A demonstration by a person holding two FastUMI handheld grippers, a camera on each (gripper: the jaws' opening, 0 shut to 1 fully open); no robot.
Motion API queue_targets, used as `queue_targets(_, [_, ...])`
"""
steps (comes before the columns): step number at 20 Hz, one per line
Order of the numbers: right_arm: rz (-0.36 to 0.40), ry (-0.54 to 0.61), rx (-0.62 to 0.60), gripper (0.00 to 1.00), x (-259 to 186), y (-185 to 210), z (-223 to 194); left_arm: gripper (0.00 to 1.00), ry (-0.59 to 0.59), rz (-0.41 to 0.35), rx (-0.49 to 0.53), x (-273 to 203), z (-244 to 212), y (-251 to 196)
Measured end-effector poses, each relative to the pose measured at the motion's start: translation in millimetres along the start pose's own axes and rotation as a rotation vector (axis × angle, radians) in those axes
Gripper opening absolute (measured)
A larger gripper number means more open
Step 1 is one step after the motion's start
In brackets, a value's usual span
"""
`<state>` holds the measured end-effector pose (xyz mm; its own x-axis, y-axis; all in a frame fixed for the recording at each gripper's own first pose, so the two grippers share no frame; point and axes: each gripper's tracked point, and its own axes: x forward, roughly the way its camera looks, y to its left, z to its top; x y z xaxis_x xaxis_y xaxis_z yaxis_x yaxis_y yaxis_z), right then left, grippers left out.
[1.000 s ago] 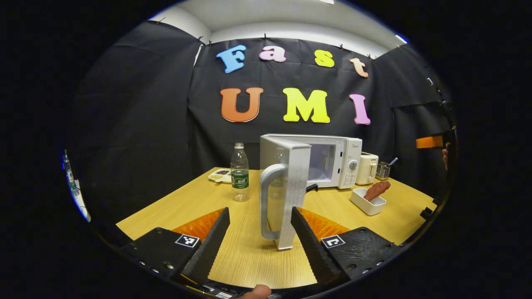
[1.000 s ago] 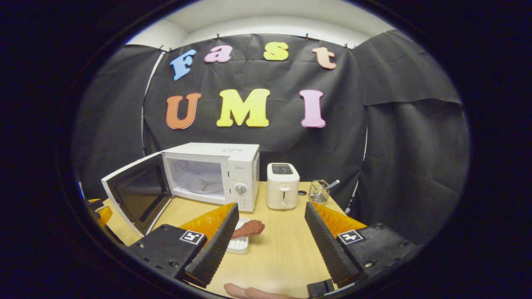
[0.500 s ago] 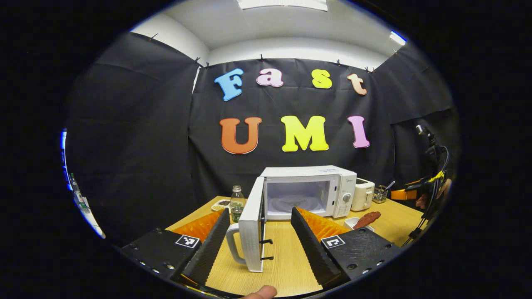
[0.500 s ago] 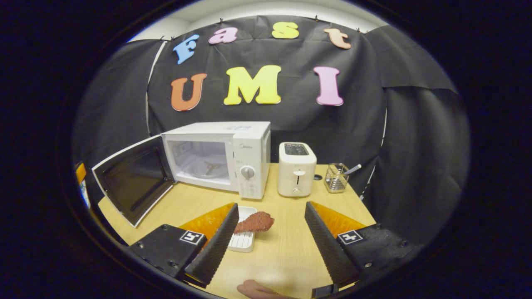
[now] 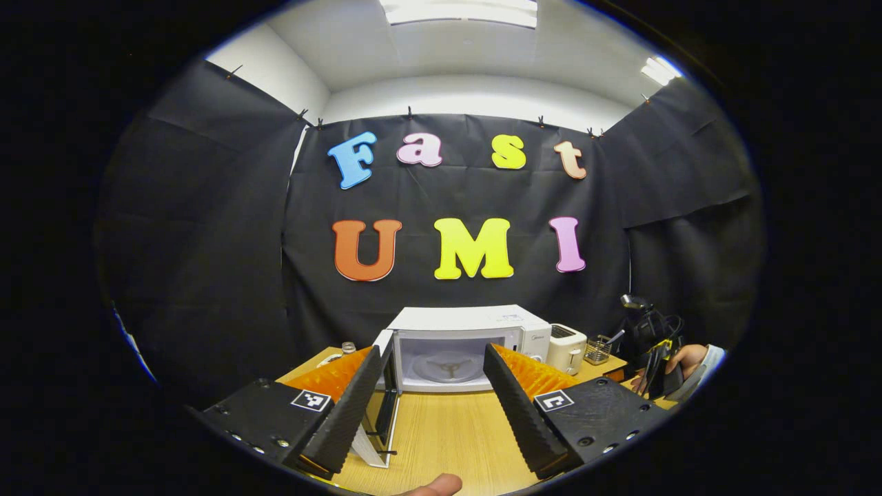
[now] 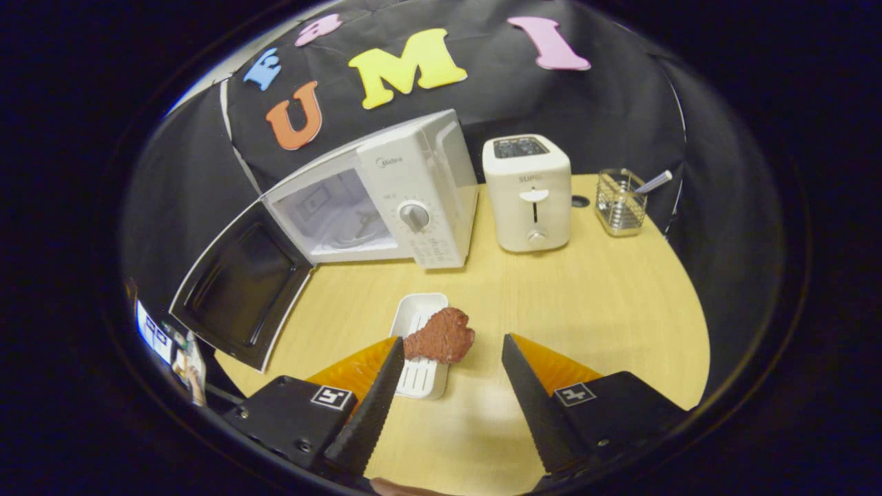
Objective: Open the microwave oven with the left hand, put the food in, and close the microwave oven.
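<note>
Left gripper view: left gripper (image 5: 431,399) fingers spread wide, holding nothing, hovering over the wooden surface (image 5: 448,434) well short of the microwave (image 5: 468,344). Microwave door (image 5: 382,399) swung open, seen edge-on just beside the left finger; cavity and turntable (image 5: 448,365) exposed. Toaster (image 5: 566,348) right of the microwave. A hand (image 5: 679,362) with the other gripper sits at far right. Risk: the door edge is very close to this gripper, so a careless sweep could bump it and swing it partway shut before the food goes in.

Right gripper view: right gripper (image 6: 448,386) fingers spread, empty, above the surface. Food (image 6: 441,336), a reddish-brown piece, lies across the rim of a small white tray (image 6: 417,344), between the fingertips but not touched. Microwave beyond it with the door hanging open to the left; toaster and a wire holder (image 6: 620,203) further right. Risks: the food overhangs the tray, so an off-centre pinch could tip it onto the surface or drag the tray; irregular shape may slip; carrying it in could clip the door or cavity frame.
</note>
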<state>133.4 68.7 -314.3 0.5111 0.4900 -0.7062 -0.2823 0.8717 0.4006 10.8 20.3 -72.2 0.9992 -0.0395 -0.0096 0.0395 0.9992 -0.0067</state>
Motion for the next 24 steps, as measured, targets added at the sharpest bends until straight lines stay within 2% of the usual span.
queue_targets(1, [0.061,0.042,0.047,0.77,3.9,4.7,-3.7,0.91,-0.001,-0.011,-0.003,-2.5,3.0,-5.2])
queue_targets(2, [0.092,0.071,0.083,0.69,9.5,3.2,-3.6,0.91,0.010,-0.016,-0.005,-4.1,1.3,-7.2])
queue_targets(5, [0.080,0.101,0.149,0.61,36.8,-22.3,-1.1,0.91,0.052,-0.033,-0.029,-11.6,-4.3,-14.0])
queue_targets(6, [0.122,0.114,0.192,0.61,43.4,-19.2,-2.7,0.91,0.059,-0.036,-0.030,-13.8,-5.6,-14.2])
queue_targets(8, [0.240,0.151,0.299,0.24,48.4,-3.8,-8.8,0.91,0.073,-0.017,-0.031,-18.1,-10.5,-6.4])
queue_targets(10, [0.242,0.130,0.296,0.06,46.6,-4.2,-11.7,0.91,0.080,0.002,-0.027,-21.1,-14.9,0.3])
queue_targets(11, [0.229,0.115,0.272,0.14,42.3,-3.8,-12.2,0.91,0.084,0.008,-0.027,-23.2,-16.0,3.3])
queue_targets(18, [0.117,-0.011,0.031,0.13,-10.0,23.2,-10.8,0.90,0.095,-0.008,-0.064,-37.9,-22.2,11.1])
queue_targets(24, [0.008,-0.123,-0.208,0.13,-28.8,70.4,-14.1,0.90,0.113,-0.022,-0.047,-46.1,-34.2,13.6])
